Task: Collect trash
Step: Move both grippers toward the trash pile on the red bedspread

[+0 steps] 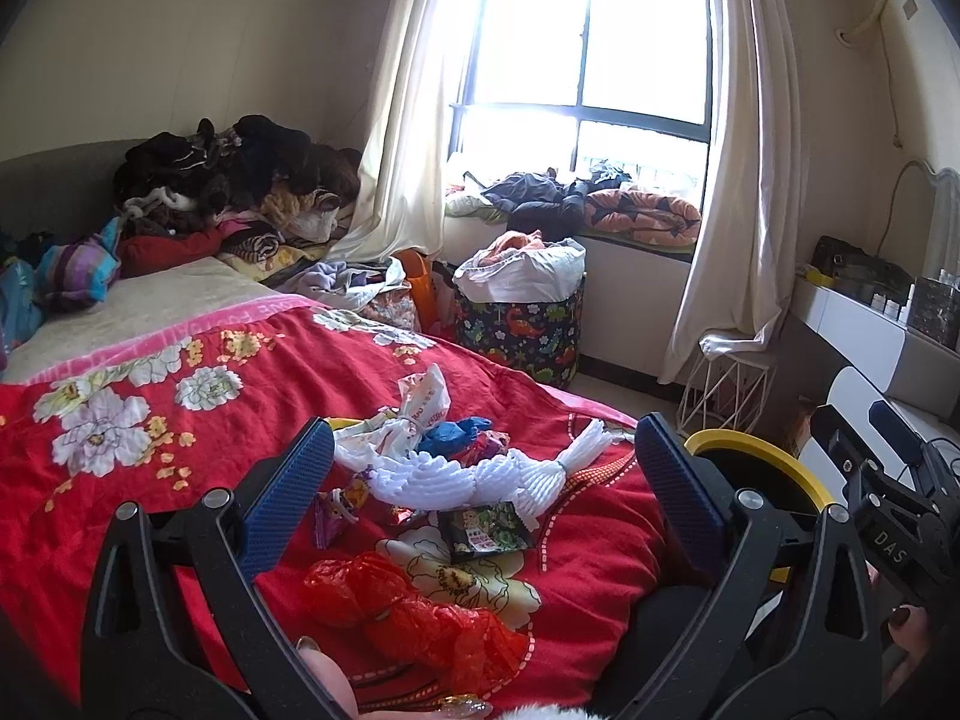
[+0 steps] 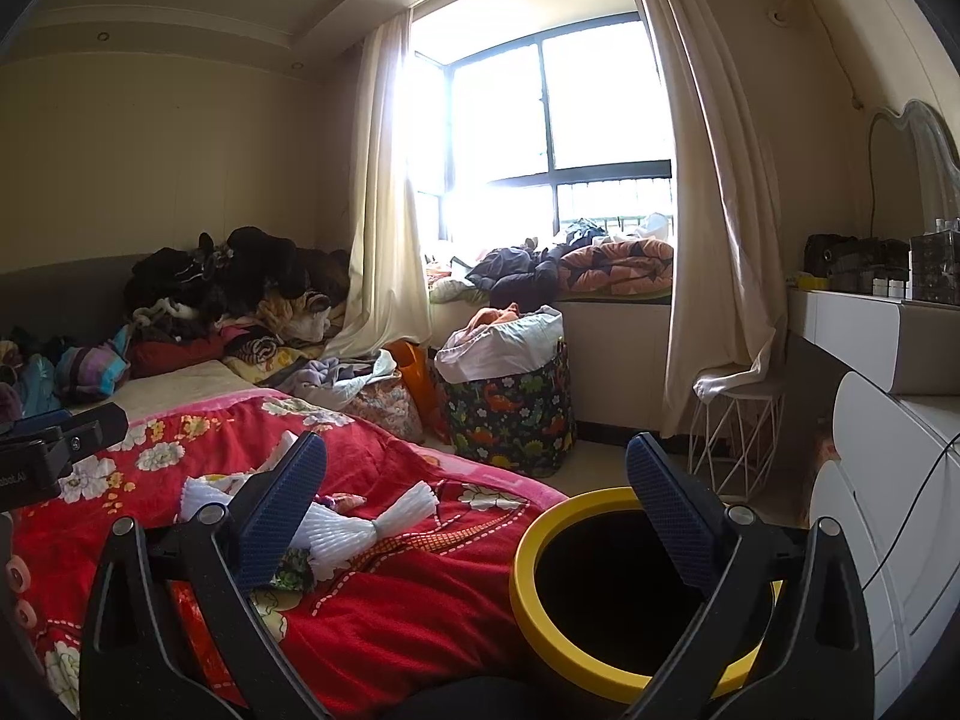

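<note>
Left gripper [image 1: 480, 468] above red blanket [image 1: 252, 396], fingers wide apart, nothing between them. Trash scattered on blanket ahead: white foam netting [image 1: 474, 474], red plastic bag [image 1: 408, 606], snack wrapper [image 1: 483, 531], blue scrap [image 1: 459, 435]. Right gripper [image 2: 477, 492] also spread wide, empty, over yellow-rimmed bin [image 2: 540, 618] beside bed. Dinosaur-print hamper [image 2: 510, 408] near window.

Crinkled glossy red plastic bag [image 1: 414, 612]; white foam netting [image 1: 480, 474]; plush blanket [image 1: 180, 372]
</note>
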`<action>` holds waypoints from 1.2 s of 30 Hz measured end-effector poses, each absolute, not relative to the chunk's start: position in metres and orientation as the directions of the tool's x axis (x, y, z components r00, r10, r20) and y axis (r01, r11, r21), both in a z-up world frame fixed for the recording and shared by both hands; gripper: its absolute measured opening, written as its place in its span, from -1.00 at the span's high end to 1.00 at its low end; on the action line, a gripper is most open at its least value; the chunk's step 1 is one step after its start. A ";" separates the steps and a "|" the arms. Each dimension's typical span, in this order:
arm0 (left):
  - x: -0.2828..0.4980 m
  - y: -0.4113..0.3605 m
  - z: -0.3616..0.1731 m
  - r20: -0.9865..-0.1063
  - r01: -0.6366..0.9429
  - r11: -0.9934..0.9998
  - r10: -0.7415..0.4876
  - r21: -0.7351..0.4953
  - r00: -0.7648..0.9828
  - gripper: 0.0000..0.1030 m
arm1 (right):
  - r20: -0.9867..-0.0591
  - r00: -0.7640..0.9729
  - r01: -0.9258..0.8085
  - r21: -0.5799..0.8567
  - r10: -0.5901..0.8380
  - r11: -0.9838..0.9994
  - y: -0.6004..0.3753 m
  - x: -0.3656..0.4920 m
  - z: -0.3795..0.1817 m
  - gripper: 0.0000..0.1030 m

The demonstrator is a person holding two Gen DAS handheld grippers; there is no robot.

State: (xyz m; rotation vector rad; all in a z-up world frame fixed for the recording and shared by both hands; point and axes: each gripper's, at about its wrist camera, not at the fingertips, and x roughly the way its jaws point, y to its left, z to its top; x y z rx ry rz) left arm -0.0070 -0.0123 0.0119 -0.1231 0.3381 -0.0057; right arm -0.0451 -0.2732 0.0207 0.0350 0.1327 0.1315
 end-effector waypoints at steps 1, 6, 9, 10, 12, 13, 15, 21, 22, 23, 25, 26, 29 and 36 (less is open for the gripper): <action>-0.007 -0.012 0.012 -0.330 -0.014 0.992 -0.027 -0.122 0.944 -0.79 | -0.130 0.982 -0.129 0.044 0.134 0.991 -0.273 -0.045 0.020 -0.88; -0.008 -0.012 0.011 -0.328 -0.014 0.993 -0.027 -0.121 0.944 -0.79 | -0.133 0.982 -0.130 0.043 0.135 0.991 -0.272 -0.046 0.019 -0.88; -0.008 -0.012 0.011 -0.327 -0.014 0.993 -0.027 -0.121 0.945 -0.79 | -0.131 0.983 -0.127 0.041 0.131 0.991 -0.272 -0.046 0.019 -0.88; -0.008 -0.012 0.011 -0.328 -0.014 0.993 -0.027 -0.120 0.944 -0.79 | -0.131 0.983 -0.128 0.040 0.132 0.991 -0.271 -0.047 0.018 -0.88; -0.009 -0.012 0.012 -0.329 -0.013 0.992 -0.028 -0.122 0.944 -0.79 | -0.134 0.983 -0.125 0.042 0.130 0.991 -0.270 -0.047 0.016 -0.88; -0.008 -0.012 0.011 -0.328 -0.013 0.993 -0.028 -0.121 0.944 -0.79 | -0.136 0.982 -0.125 0.042 0.130 0.991 -0.270 -0.047 0.015 -0.88; -0.008 -0.013 0.012 -0.329 -0.013 0.993 -0.027 -0.121 0.944 -0.79 | -0.139 0.982 -0.124 0.045 0.129 0.991 -0.269 -0.047 0.015 -0.88; -0.009 -0.013 0.011 -0.329 -0.011 0.993 -0.029 -0.120 0.944 -0.79 | -0.140 0.982 -0.124 0.044 0.129 0.991 -0.270 -0.047 0.014 -0.88; -0.009 -0.013 0.011 -0.329 -0.010 0.993 -0.030 -0.120 0.944 -0.79 | -0.143 0.981 -0.123 0.045 0.128 0.991 -0.271 -0.046 0.014 -0.88; -0.008 -0.013 0.011 -0.332 -0.008 0.993 -0.033 -0.120 0.943 -0.79 | -0.144 0.981 -0.122 0.047 0.128 0.991 -0.271 -0.046 0.014 -0.88; -0.008 -0.013 0.011 -0.337 -0.003 0.993 -0.036 -0.116 0.941 -0.79 | -0.149 0.981 -0.118 0.051 0.125 0.992 -0.273 -0.046 0.013 -0.88; -0.008 -0.014 0.011 -0.339 -0.001 0.993 -0.038 -0.114 0.940 -0.79 | -0.152 0.981 -0.117 0.054 0.124 0.992 -0.275 -0.045 0.013 -0.88; -0.007 -0.015 0.009 -0.346 0.007 0.994 -0.045 -0.112 0.937 -0.79 | -0.159 0.980 -0.114 0.057 0.122 0.992 -0.277 -0.044 0.012 -0.88; 0.003 -0.014 -0.001 -0.384 -0.014 0.994 -0.029 -0.109 0.923 -0.79 | -0.198 0.967 -0.153 0.062 0.163 0.986 -0.277 -0.034 0.012 -0.88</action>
